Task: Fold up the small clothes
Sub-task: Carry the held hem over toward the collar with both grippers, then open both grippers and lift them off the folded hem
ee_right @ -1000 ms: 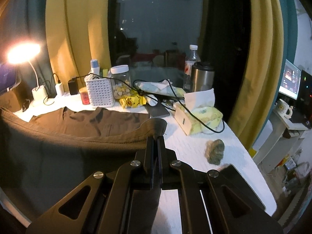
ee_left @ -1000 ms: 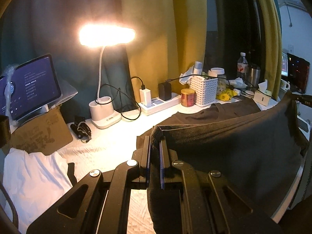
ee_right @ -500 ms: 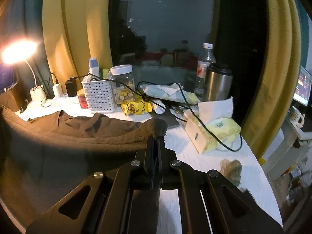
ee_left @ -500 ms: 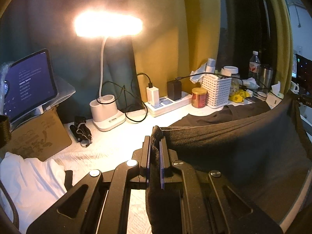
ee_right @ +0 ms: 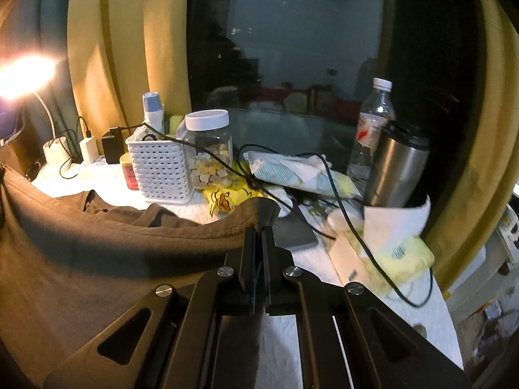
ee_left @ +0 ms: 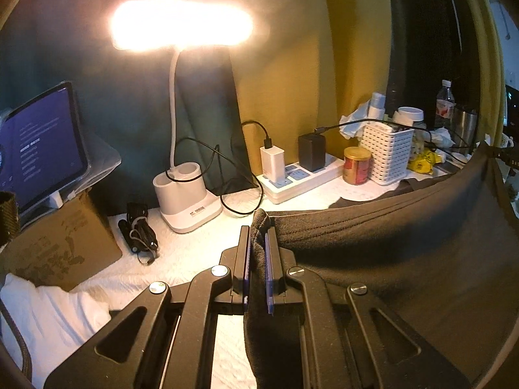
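Note:
A dark brown garment point(ee_left: 405, 246) hangs stretched between my two grippers above the white table. My left gripper point(ee_left: 258, 230) is shut on one corner of its hem, and the cloth runs off to the right. My right gripper point(ee_right: 259, 230) is shut on the other corner point(ee_right: 259, 209), and the garment point(ee_right: 97, 253) sags away to the left. Its far part lies on the table near the basket. A white garment point(ee_left: 45, 317) lies at the lower left in the left wrist view.
At the back stand a lit desk lamp point(ee_left: 181, 175), a power strip point(ee_left: 301, 178), a red tin point(ee_left: 356, 165), a white basket point(ee_right: 159, 168), a jar point(ee_right: 211, 152), a water bottle point(ee_right: 373, 126), a steel mug point(ee_right: 399, 165), a tissue pack point(ee_right: 389, 253). A tablet point(ee_left: 39, 142) and cardboard point(ee_left: 61, 243) are at left.
Both grippers have moved forward toward the back of the table with the garment held between them. The lamp, basket and jar look larger and closer.

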`<state>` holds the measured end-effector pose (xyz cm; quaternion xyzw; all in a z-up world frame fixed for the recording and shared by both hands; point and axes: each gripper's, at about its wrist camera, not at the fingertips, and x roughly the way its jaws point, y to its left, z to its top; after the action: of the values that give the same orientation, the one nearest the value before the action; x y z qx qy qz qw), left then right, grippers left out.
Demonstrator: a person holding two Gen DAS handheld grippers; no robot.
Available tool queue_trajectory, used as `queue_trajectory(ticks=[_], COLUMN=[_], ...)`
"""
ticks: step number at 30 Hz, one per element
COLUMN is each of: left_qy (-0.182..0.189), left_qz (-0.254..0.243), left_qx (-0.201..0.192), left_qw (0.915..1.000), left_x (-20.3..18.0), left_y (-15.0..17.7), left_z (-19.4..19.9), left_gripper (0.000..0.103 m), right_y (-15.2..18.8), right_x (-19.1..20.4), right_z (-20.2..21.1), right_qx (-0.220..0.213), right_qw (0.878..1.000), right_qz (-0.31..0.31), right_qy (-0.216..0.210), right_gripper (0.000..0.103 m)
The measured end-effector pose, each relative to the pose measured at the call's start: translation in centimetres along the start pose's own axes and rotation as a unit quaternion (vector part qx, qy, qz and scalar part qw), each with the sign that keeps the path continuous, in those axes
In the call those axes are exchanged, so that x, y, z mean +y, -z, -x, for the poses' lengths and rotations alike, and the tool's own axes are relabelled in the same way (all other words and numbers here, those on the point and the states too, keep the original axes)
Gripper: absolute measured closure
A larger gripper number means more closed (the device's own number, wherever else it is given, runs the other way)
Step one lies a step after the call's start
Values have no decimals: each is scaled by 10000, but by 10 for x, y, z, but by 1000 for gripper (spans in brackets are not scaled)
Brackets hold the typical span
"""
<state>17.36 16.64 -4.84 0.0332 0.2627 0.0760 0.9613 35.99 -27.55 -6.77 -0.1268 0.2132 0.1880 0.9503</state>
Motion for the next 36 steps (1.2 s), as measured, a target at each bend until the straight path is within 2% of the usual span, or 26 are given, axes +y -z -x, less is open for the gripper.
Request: queue_trajectory(ticks=[11, 20, 26, 30, 36], left_qy=[-138, -187, -222, -276, -207], left_qz=[-165, -269, -227, -109, -109], left_qx=[-58, 11, 240, 536, 1067], left_qw=[9998, 9995, 9992, 9981, 9940], left_x=[11, 18, 21, 30, 27], left_y=[-19, -26, -19, -12, 4], left_z=[-33, -61, -86, -111, -142], left_gripper=[97, 97, 97, 97, 97], right_y=[-29, -37, -35, -29, -15], right_x=[5, 7, 7, 4, 0], right_z=[-42, -70, -92, -105, -122], right_qx=[-45, 12, 159, 321, 523], right_qw=[9998, 9995, 9992, 9989, 9968], right_qz=[196, 327, 355, 332, 383], right_qy=[-63, -38, 8, 70, 462], right_gripper=[99, 99, 99, 99, 98])
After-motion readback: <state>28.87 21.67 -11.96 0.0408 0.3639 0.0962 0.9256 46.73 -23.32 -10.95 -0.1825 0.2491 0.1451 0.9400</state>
